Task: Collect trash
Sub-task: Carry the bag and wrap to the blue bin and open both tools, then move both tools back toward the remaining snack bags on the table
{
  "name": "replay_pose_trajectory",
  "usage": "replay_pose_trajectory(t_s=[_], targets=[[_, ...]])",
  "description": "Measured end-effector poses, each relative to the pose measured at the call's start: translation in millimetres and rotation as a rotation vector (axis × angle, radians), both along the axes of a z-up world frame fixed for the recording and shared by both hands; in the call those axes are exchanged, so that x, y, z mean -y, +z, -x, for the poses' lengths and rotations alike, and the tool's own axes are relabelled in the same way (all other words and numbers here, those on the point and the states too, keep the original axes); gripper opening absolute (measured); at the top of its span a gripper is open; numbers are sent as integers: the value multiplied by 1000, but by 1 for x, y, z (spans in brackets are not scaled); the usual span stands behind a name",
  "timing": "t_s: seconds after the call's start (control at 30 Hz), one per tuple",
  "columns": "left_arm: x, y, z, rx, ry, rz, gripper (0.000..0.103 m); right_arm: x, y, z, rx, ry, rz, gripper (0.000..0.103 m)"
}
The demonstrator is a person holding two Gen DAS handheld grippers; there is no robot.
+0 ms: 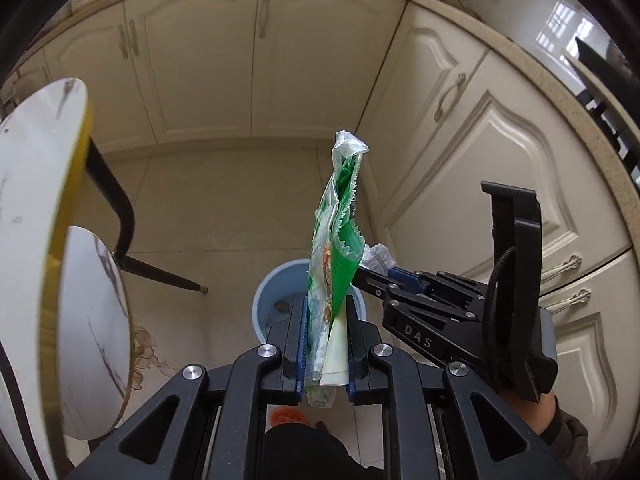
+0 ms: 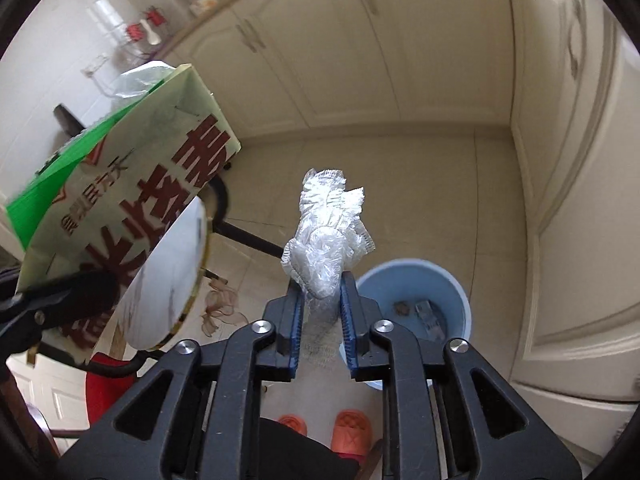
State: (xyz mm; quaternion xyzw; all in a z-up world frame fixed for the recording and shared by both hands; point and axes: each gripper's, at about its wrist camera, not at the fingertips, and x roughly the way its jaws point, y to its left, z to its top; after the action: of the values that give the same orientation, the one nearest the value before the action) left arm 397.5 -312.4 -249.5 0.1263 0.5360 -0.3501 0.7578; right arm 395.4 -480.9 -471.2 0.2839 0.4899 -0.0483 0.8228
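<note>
The left gripper [image 1: 326, 344] is clamping a green snack wrapper [image 1: 336, 248] above the blue bin [image 1: 264, 300] on the floor, while the right gripper [image 2: 320, 320], just right of it, is holding a crumpled clear plastic wad [image 2: 326, 236] between fingers that are loosening, though the wad is still sitting between the pads. The bin's mouth is lying slightly right of the wad, so the light plastic is risking drifting past the rim onto the tiles, or clinging to a pad.
</note>
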Motion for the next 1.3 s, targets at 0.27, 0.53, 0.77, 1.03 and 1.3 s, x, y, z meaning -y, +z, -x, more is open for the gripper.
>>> replay_pose_trajectory(t_s=[0.27,0.53,0.77,1.03,1.3], targets=[[56,-90,-47,-128,-46,-113,12,39,-54,9,-131,-126,-6,58],[84,-110,-45,-102,-59,-150,59,55,-42,30,-136,-197,45,60],[41,-54,-16,40,-7,-97,68,44,-1,37,-60,-172,79,60],[-58,60,49,325,98,57,93,-20,110,47,160,-88,182,72],[-193,122,106,547,336,127,102,-112,214,42,355,59,290,94]])
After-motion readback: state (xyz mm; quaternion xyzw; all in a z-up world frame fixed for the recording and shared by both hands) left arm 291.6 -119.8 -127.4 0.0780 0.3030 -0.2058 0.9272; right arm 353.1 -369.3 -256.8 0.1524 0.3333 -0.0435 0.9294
